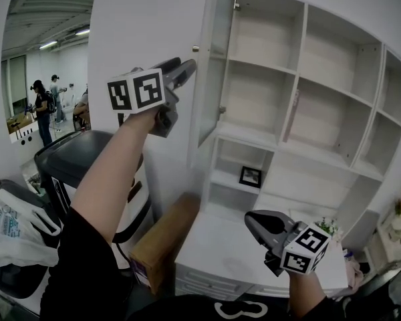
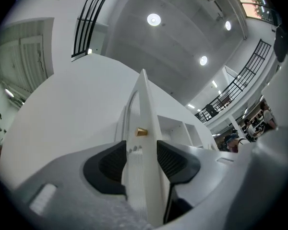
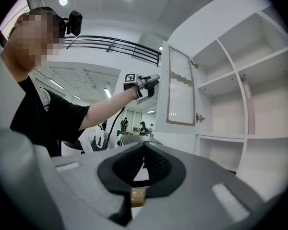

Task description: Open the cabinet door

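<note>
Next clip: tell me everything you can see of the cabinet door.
The cabinet door is a white frame round a ribbed, frosted-looking panel, with a small brass knob near its free edge and metal hinges on the shelf side. It hangs upright, swung wide open. The left gripper straddles the free edge by the knob with open jaws; no pad clearly presses it.

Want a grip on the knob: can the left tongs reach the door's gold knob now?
Probably yes: the left tongs stand open astride the edge of the cabinet door, and the gold knob sits just past their tips, nothing between.
</note>
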The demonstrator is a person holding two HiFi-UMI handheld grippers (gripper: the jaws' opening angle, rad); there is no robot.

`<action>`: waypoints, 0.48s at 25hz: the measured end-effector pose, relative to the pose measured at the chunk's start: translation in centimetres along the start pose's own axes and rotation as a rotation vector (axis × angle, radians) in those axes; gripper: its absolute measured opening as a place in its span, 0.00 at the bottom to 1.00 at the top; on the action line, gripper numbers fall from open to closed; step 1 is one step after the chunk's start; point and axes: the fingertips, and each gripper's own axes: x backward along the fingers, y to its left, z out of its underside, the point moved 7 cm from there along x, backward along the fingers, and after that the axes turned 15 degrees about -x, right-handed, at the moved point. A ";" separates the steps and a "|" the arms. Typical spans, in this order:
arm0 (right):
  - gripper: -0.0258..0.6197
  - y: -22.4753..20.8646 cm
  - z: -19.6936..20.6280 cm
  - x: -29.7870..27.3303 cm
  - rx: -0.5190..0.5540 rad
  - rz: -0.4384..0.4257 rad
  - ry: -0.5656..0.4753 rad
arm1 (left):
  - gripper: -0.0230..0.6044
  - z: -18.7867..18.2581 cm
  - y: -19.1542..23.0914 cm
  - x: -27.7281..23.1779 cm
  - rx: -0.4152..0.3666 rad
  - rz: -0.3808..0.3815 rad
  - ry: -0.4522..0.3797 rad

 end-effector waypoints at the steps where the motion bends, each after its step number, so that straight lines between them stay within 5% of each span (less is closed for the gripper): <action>1: 0.04 0.1 0.1 0.4 -0.005 0.000 -0.001 | 0.33 0.5 -0.5 0.7 0.003 -0.007 0.009; 4: 0.04 0.2 1.0 1.6 -0.039 -0.003 -0.010 | 0.33 2.2 -2.7 3.3 0.008 -0.003 0.046; 12: 0.04 2.4 2.9 5.7 -0.026 -0.001 -0.007 | 0.19 7.5 -16.4 12.8 0.110 0.215 0.170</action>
